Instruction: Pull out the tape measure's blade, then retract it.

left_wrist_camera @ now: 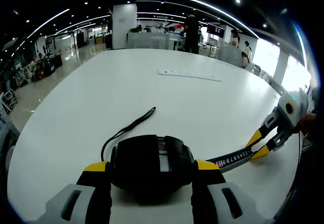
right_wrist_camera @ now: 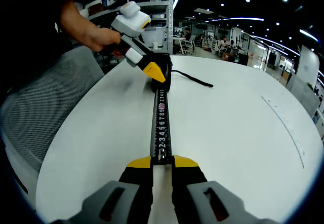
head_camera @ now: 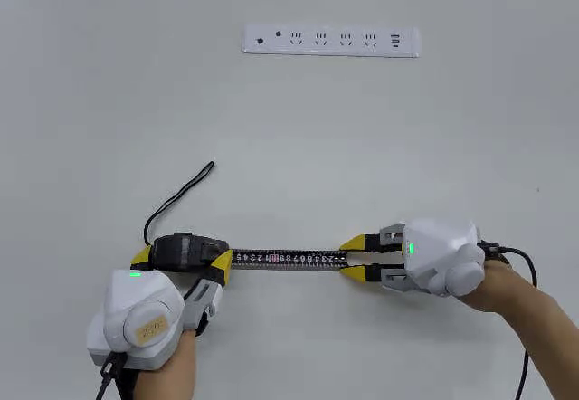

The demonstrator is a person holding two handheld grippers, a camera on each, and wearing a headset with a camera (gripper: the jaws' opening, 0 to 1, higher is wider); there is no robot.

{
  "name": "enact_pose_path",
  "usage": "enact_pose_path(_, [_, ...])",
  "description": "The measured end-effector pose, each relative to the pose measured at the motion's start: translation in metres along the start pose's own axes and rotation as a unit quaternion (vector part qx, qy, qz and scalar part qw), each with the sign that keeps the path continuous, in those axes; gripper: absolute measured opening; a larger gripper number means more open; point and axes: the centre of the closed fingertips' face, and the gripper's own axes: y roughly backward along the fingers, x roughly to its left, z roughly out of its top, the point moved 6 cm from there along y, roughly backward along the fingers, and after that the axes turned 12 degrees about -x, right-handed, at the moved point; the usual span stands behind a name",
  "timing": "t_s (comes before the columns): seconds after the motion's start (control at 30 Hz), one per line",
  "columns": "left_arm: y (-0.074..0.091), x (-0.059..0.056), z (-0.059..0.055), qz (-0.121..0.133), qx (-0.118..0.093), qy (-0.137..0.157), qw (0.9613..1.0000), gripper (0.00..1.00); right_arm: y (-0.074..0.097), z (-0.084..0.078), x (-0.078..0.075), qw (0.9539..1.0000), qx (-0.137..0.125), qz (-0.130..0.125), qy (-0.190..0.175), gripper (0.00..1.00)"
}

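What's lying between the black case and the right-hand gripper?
The tape measure's numbered blade, stretched from the case in the left gripper to the right gripper; the head view shows it best.

Power strip (head_camera: pixel 331 41) on table (head_camera: pixel 109 101); maybe chair (right_wrist_camera: pixel 45 117)

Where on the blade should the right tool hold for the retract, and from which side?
Its free end, approached head-on along the blade, opposite the case. The blade lies flat and straight on the table, its end open to the right tool; the left tool holds the case.
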Motion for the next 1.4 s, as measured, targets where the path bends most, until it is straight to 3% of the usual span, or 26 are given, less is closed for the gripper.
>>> enact_pose_path(0.7, [0.0,0.001,0.0,0.0,0.0,0.008,1.0,0.61,-0.02,0.012,0.001,0.9999,-0.009,0.003,0.005,0.11])
enact_pose_path(0.73, [0.0,0.002,0.0,0.0,0.001,0.01,1.0,0.61,-0.03,0.019,0.001,0.9999,-0.011,0.005,0.009,0.11])
enact_pose_path(1.4, [0.001,0.002,0.001,-0.001,0.004,0.016,0.9999,0.61,-0.06,0.034,-0.001,0.9997,-0.02,0.007,0.015,0.11])
